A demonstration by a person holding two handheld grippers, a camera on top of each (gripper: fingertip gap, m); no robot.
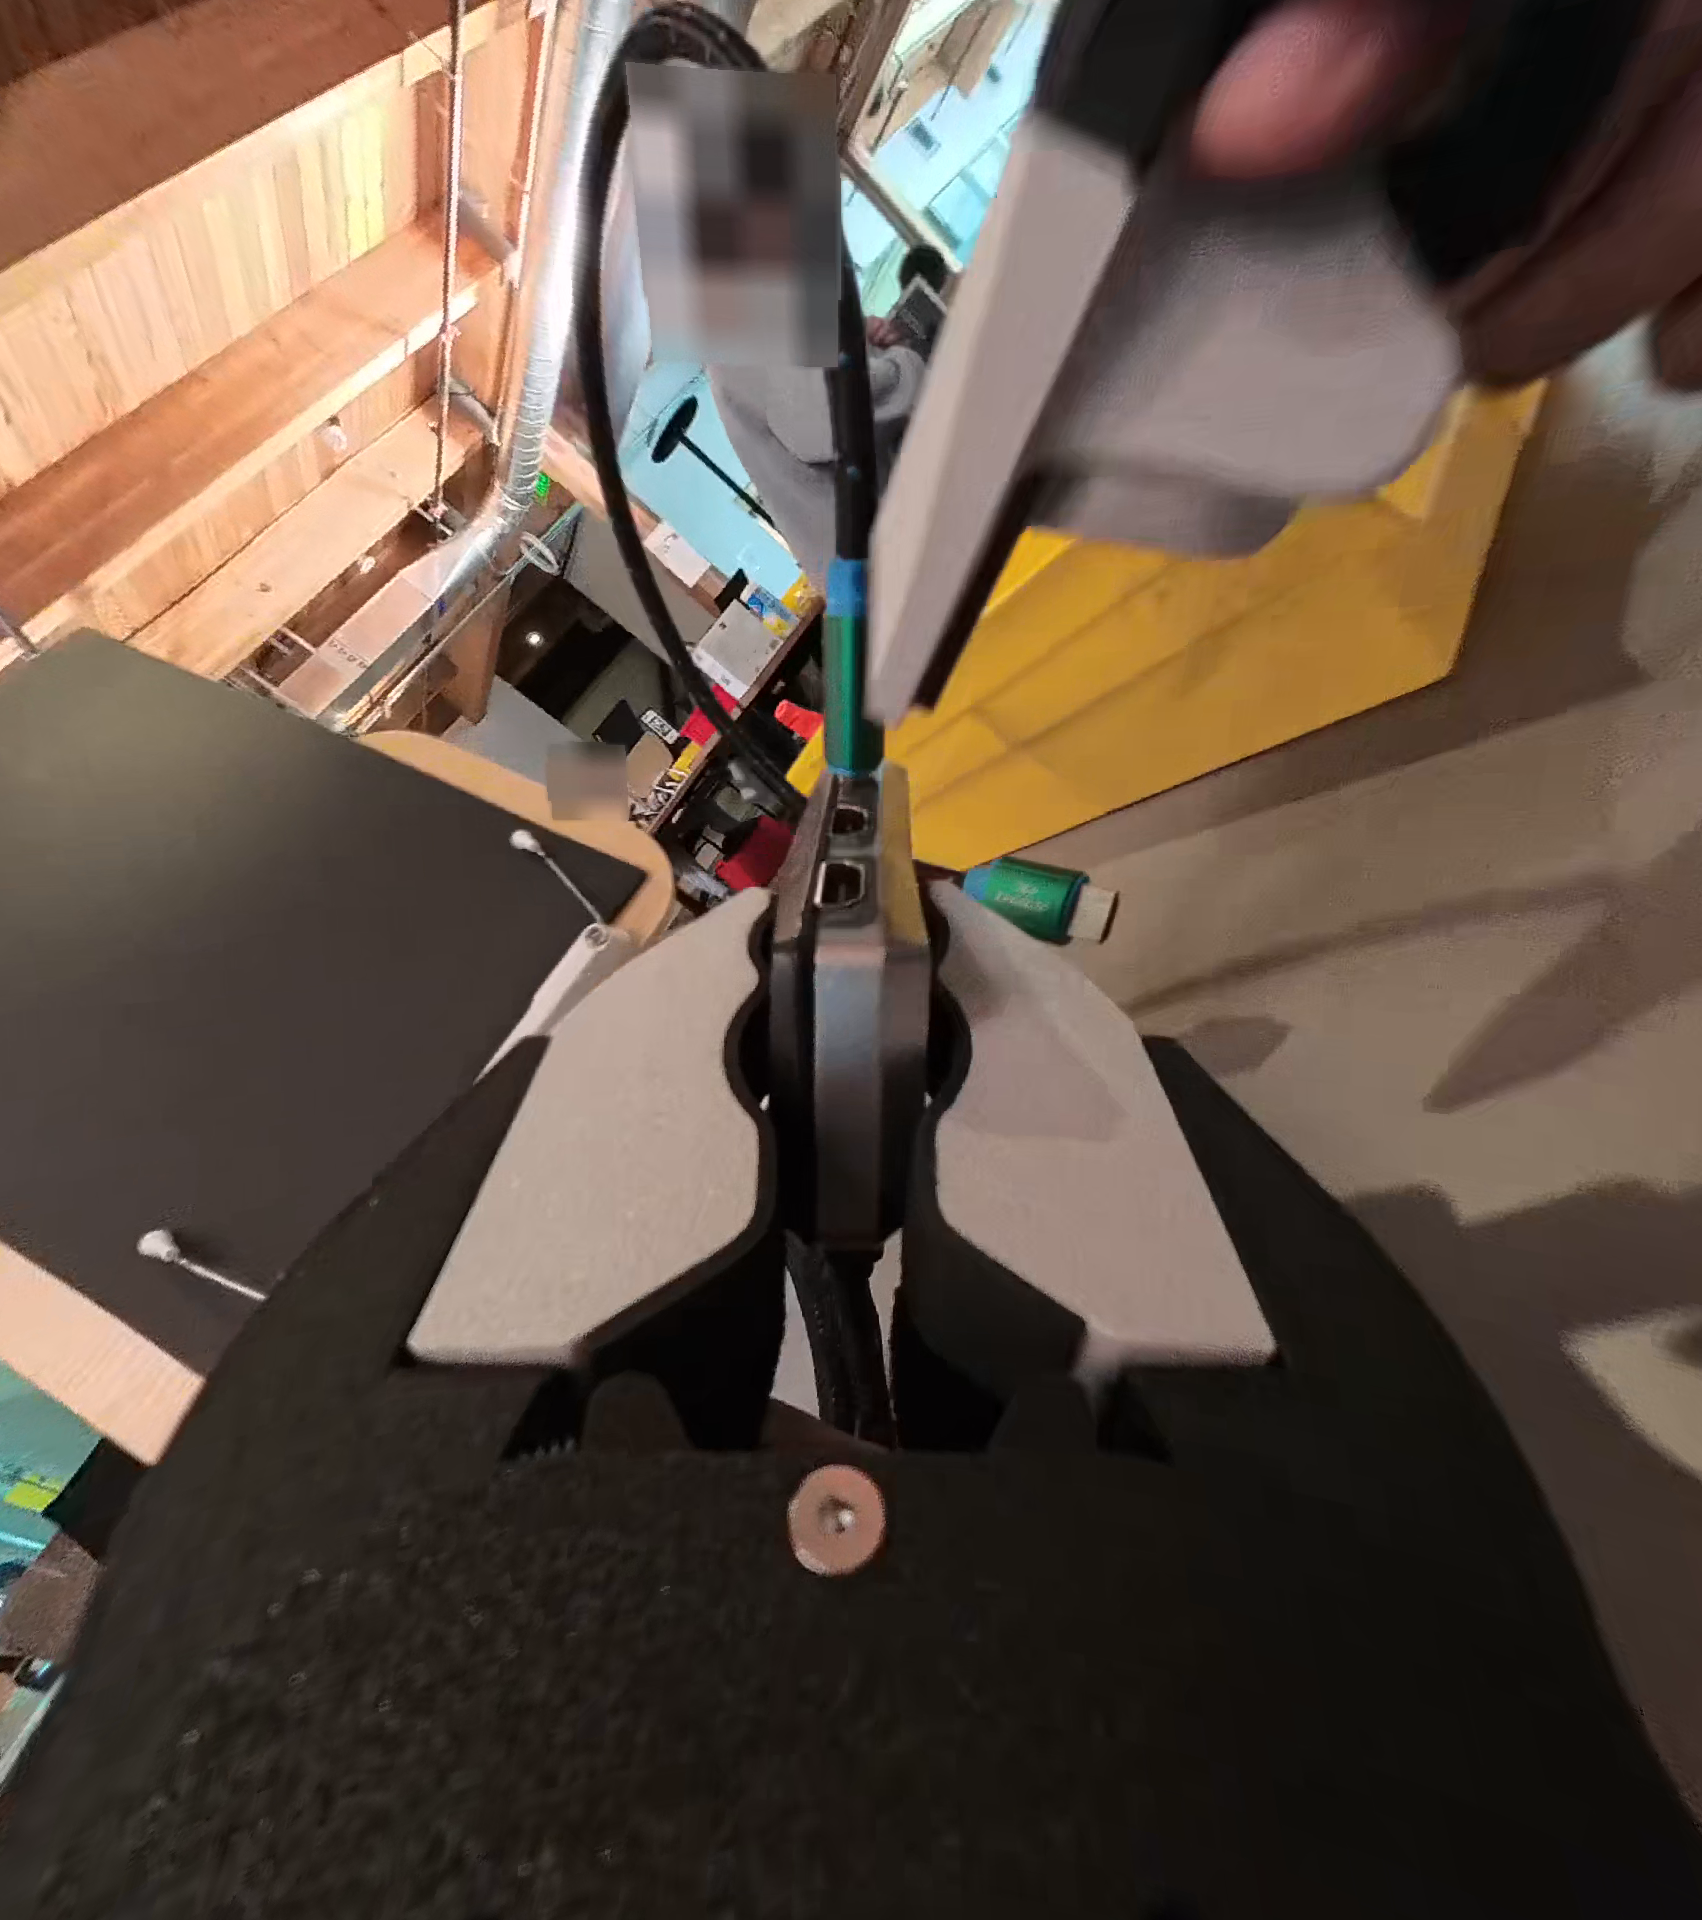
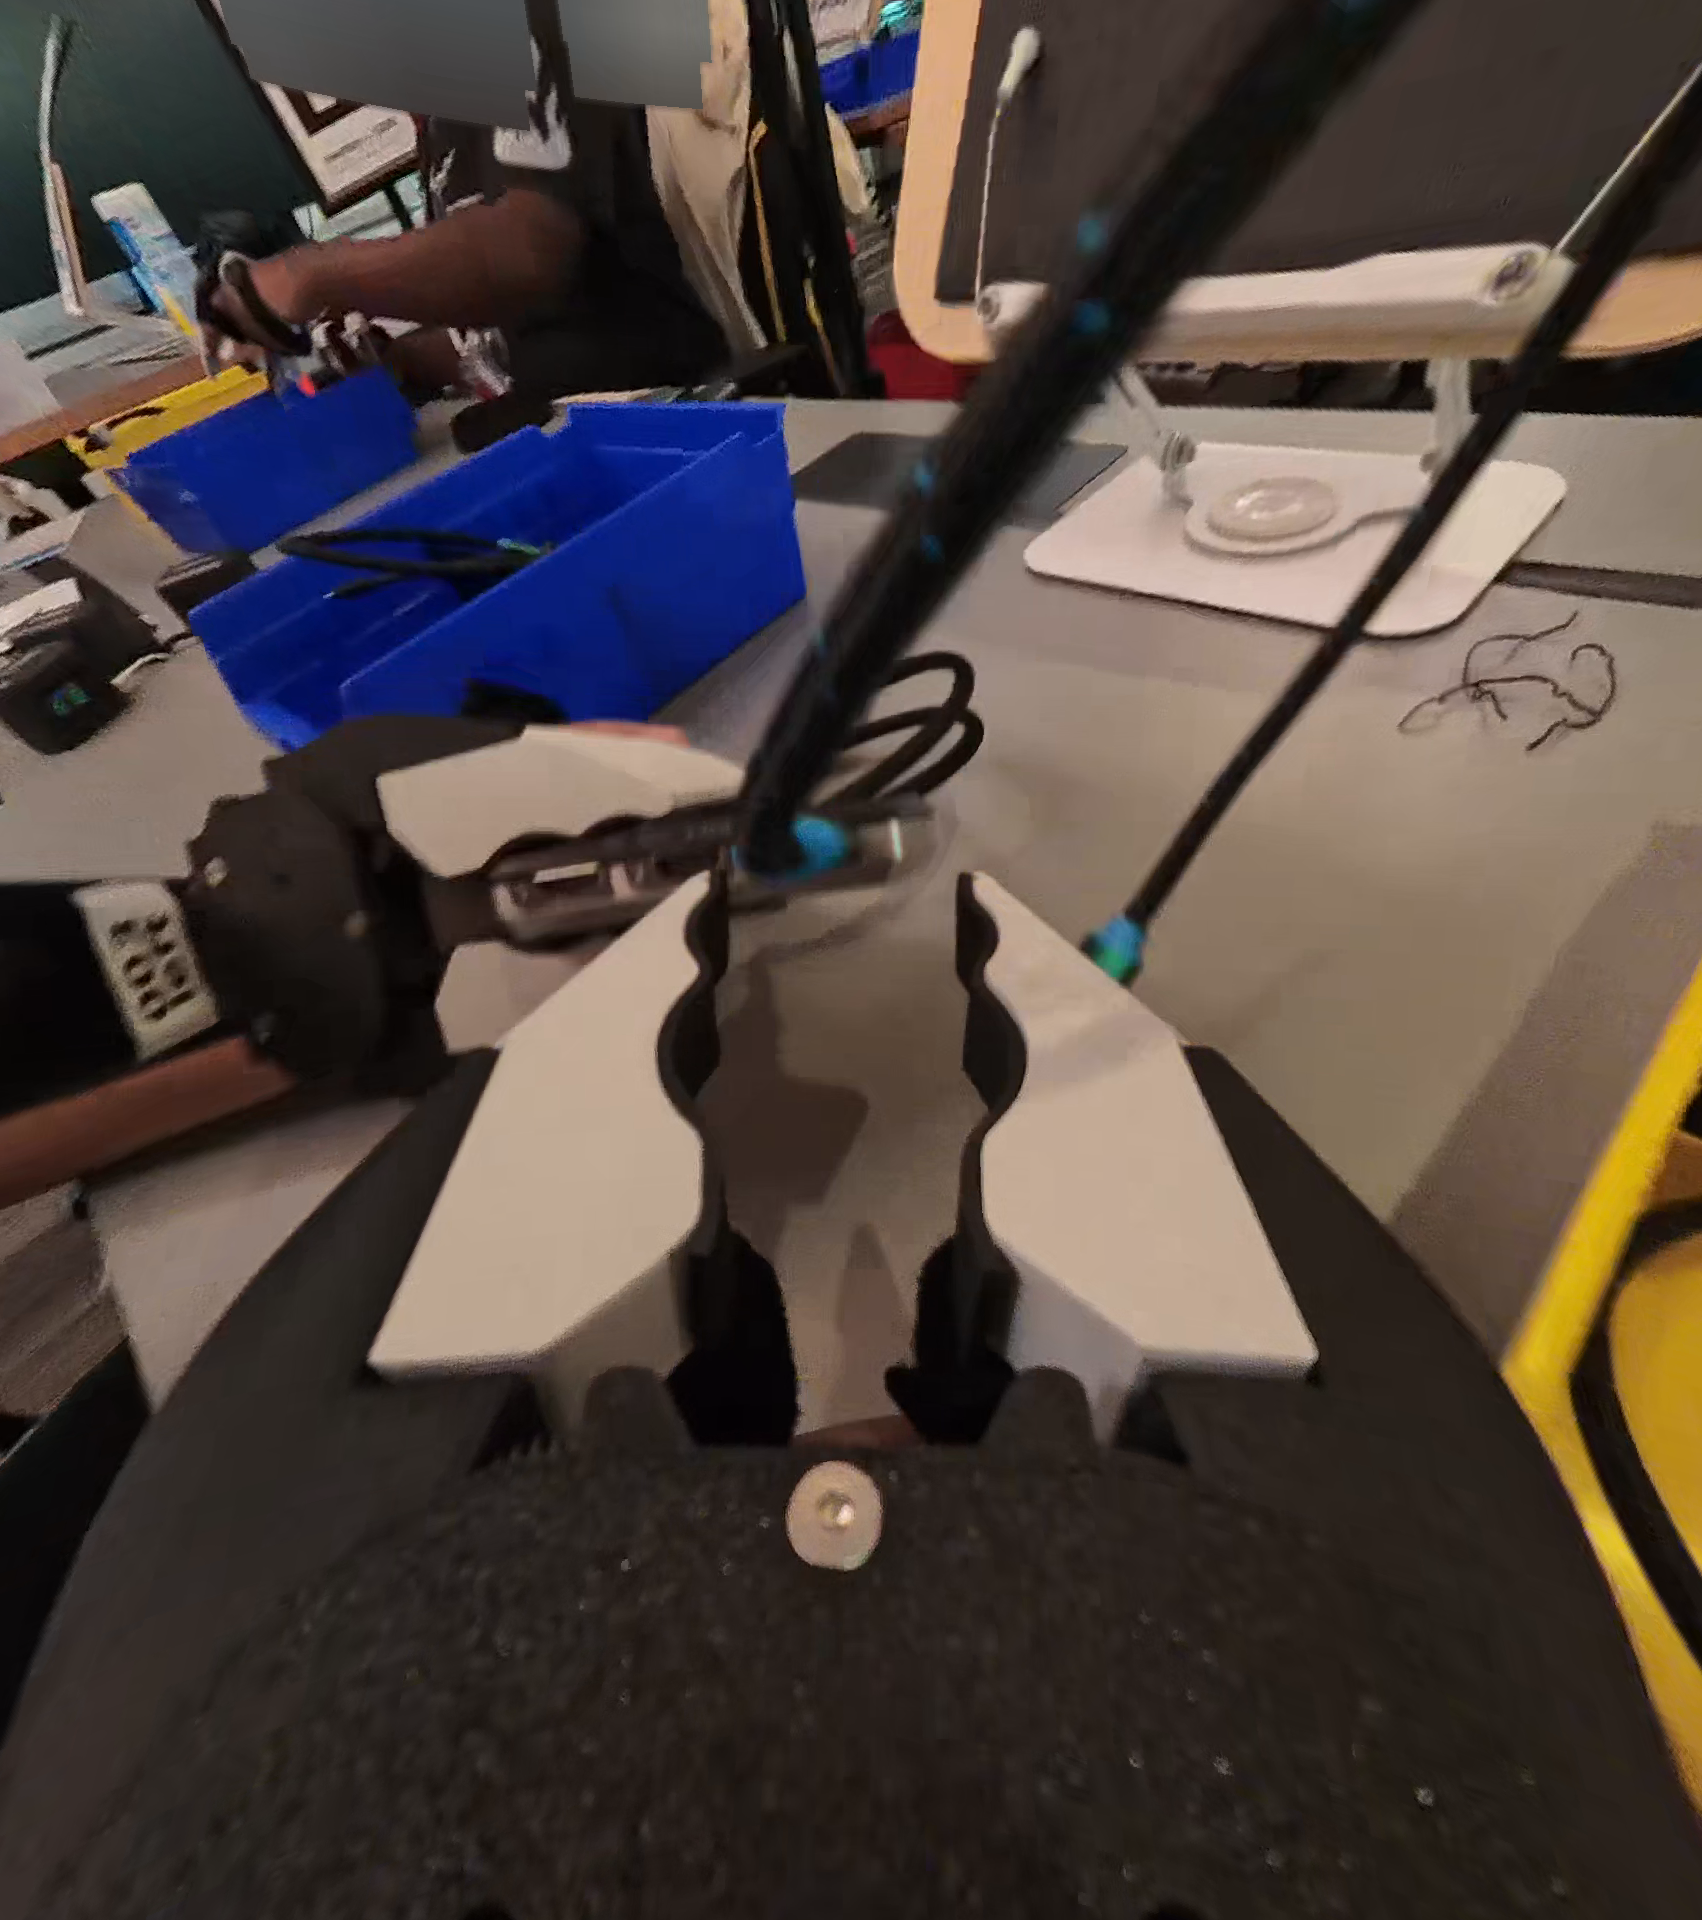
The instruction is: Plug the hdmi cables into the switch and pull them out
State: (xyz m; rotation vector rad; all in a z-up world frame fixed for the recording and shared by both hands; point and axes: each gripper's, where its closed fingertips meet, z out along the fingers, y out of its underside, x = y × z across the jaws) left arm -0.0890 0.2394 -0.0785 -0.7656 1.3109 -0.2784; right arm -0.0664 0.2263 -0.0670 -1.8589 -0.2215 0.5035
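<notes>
Both tools are built alike: left tool (image 1: 847, 925), right tool (image 2: 839, 894); black textured bodies, grey scalloped fingers (image 2: 566, 1122), one silver screw (image 2: 833, 1512) behind.

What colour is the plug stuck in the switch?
Green plug, blue collar; clearest in the left wrist view.

Blurred by motion in the left wrist view: the right tongs (image 1: 982, 499) and the hand (image 1: 1553, 187) around them, cut off by the top and right edges. Hidden between the left tongs' pads (image 1: 785, 1039): the middle of the switch (image 1: 852, 904), only its port end and rear edge showing. Cut off by the right wrist view's top edge: both black HDMI cables (image 2: 930, 499). Hidden behind the right finger (image 2: 1065, 997): the second cable's plug (image 2: 1112, 940), only its blue collar visible. Too blurred to tell: the switch's ports there.
</notes>
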